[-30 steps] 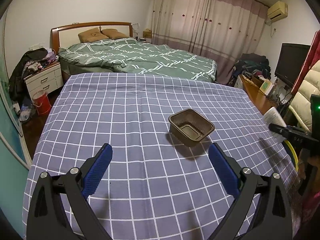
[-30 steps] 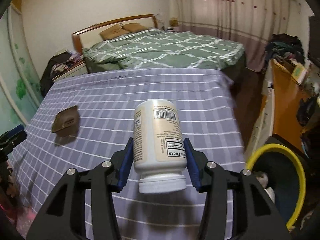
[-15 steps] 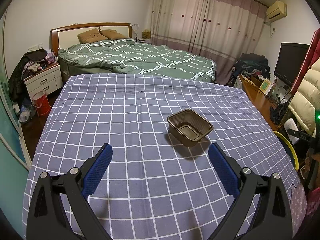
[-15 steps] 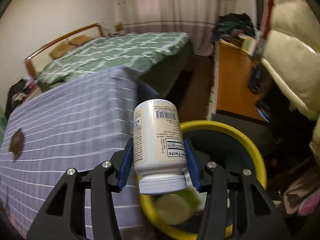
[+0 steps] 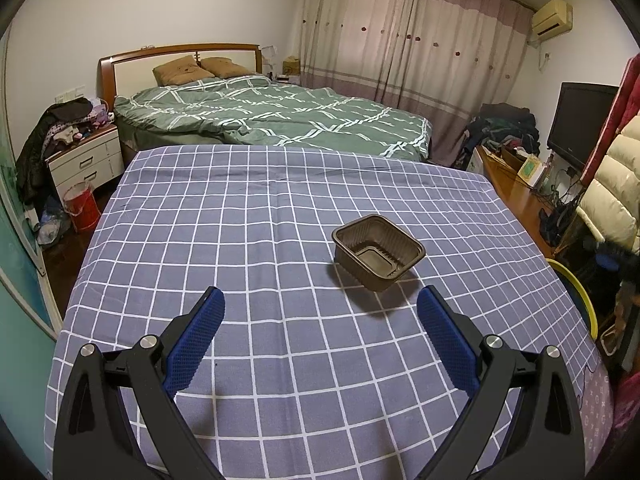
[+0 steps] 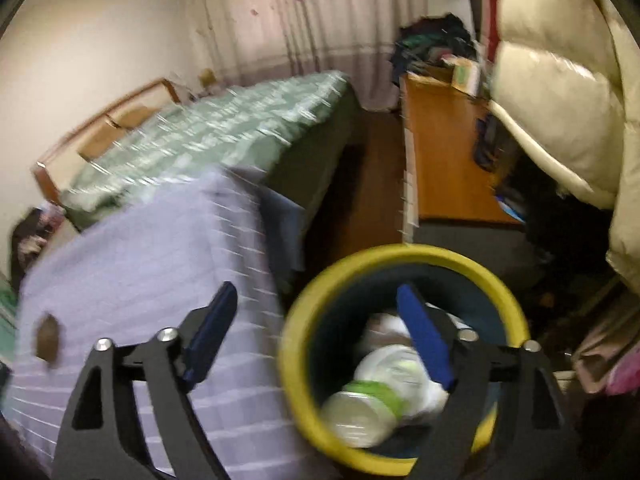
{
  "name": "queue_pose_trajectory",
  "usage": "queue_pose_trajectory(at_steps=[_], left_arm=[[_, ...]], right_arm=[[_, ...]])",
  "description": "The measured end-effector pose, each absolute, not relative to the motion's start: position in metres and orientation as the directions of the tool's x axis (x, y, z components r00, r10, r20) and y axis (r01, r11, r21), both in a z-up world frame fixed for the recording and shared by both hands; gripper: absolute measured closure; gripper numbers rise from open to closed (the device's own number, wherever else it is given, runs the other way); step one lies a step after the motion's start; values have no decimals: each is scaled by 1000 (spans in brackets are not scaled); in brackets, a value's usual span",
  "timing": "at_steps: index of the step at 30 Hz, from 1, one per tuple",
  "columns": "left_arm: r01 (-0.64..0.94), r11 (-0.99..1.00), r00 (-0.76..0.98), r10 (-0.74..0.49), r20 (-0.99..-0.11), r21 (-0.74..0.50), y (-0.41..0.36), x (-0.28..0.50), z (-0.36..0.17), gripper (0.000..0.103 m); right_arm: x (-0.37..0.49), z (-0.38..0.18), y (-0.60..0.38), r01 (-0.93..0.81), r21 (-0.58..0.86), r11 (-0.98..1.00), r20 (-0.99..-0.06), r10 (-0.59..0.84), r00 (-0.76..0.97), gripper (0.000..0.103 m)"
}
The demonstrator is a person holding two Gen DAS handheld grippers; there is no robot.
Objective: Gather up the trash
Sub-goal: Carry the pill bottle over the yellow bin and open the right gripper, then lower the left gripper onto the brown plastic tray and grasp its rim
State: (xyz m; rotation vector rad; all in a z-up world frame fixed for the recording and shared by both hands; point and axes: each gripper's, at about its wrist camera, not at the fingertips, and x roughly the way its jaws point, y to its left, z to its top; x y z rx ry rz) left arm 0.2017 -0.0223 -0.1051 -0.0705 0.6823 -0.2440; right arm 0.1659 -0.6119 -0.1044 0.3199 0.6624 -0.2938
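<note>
A brown plastic tray [image 5: 378,253] lies on the purple checked tablecloth [image 5: 240,240], just beyond my left gripper [image 5: 320,316], which stands open and empty above the cloth. My right gripper [image 6: 316,316] hangs over the yellow-rimmed bin [image 6: 298,364] past the table's right edge. Its jaws are opening and nothing is between them. Bottles and other trash [image 6: 368,404] lie in the bin; the picture is too blurred to pick out the white bottle. The brown tray [image 6: 47,336] shows small at the left of the right wrist view.
The bin's rim [image 5: 576,288] shows beside the table's right edge in the left wrist view. A green-quilted bed [image 5: 272,116] stands behind the table. A wooden desk [image 6: 444,152] and a cream padded coat [image 6: 560,92] crowd the right side. A red bucket [image 5: 82,204] sits on the floor at left.
My right gripper swung right from over the table to over the bin, opened, and the white bottle left its jaws. My left gripper has stayed still.
</note>
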Motion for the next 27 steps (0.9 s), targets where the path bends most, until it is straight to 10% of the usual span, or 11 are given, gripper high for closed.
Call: queue_pose_trajectory(at_steps=[7,27], left_arm=[[223,967,736,-250,-629,-123,-30,202,-108,8],[341,929,564,-325,-759,-144,-113,286,-116,8]], right_arm=[[192,-79,-521,154,258,954,-520,3,854,21],[205,-109,-490,71,234,970,-603,88,793,20]])
